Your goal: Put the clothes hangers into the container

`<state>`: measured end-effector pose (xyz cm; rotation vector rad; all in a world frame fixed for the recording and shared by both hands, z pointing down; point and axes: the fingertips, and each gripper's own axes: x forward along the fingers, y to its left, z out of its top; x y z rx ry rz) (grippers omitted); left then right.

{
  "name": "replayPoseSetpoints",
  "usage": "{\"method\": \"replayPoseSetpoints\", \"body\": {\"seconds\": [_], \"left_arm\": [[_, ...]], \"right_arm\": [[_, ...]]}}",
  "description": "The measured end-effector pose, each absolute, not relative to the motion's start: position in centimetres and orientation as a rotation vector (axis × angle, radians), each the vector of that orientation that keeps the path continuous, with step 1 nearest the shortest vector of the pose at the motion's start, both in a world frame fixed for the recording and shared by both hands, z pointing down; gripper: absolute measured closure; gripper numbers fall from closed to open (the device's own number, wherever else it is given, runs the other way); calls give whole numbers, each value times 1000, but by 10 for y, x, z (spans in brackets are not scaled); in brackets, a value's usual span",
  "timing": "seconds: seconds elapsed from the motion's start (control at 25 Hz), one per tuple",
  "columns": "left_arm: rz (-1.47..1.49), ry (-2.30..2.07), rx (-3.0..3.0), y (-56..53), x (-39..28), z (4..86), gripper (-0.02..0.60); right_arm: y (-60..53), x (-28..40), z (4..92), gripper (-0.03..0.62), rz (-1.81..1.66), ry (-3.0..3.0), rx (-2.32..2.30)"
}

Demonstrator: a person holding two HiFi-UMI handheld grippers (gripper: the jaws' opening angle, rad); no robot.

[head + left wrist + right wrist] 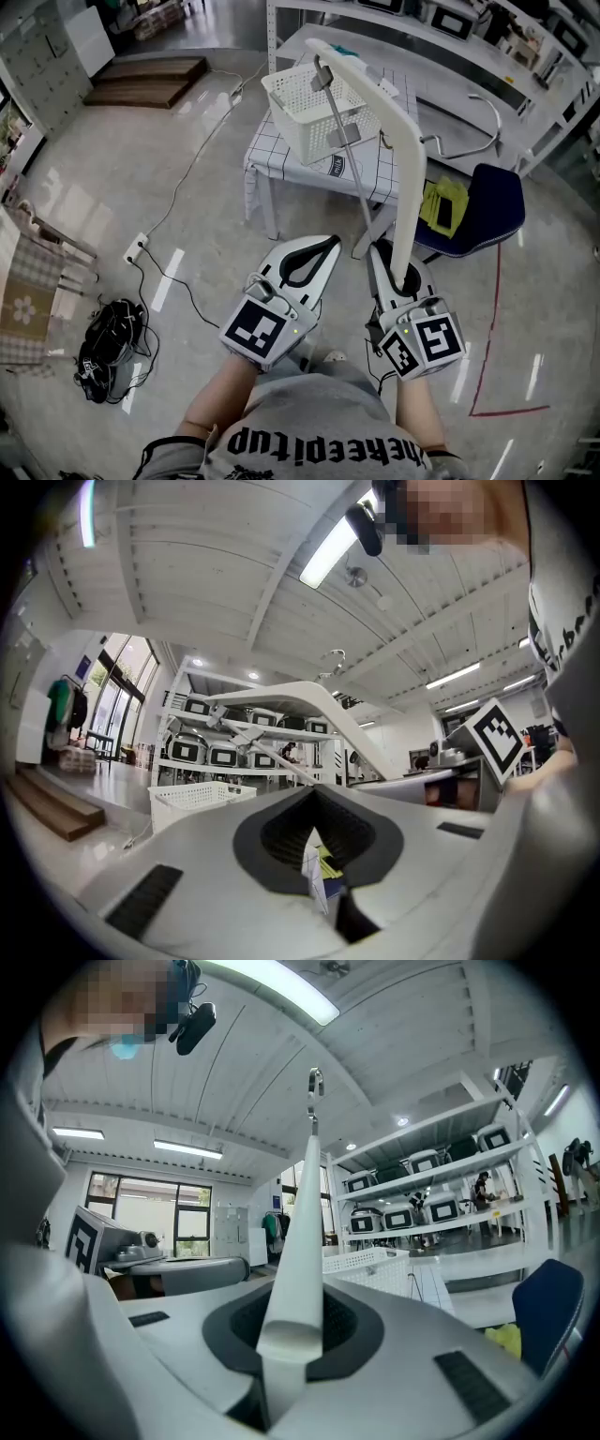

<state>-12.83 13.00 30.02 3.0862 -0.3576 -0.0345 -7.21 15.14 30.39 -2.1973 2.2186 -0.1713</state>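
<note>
My right gripper (395,259) is shut on one end of a white clothes hanger (398,141). The hanger rises away from the jaws, and its metal bar with clips (339,141) crosses in front of a white mesh basket (314,112). That basket stands on a small table with a checked cloth (281,159). In the right gripper view the hanger (296,1260) runs straight up from between the jaws, its hook (315,1082) at the top. My left gripper (328,246) is shut with nothing in it, to the left of the right one. The left gripper view shows the hanger (309,697) and the basket (192,797) ahead.
A blue chair (487,211) with a yellow cloth (441,204) stands right of the table. White shelves (450,56) run along the back. On the floor lie a black cable bundle (111,347), a power strip (139,247) and red tape lines (489,319).
</note>
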Motion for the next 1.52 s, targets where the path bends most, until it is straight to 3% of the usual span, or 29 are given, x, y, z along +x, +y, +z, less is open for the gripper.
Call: {"method": "replayPoseSetpoints", "body": {"seconds": [0.96, 1.52], "left_arm": [[-69, -284, 3105, 47, -175, 302, 561], [-69, -347, 3096, 15, -160, 305, 561]], "right_arm": [[81, -103, 313, 549, -252, 2089, -2221], [60, -64, 315, 548, -277, 2074, -2242]]}}
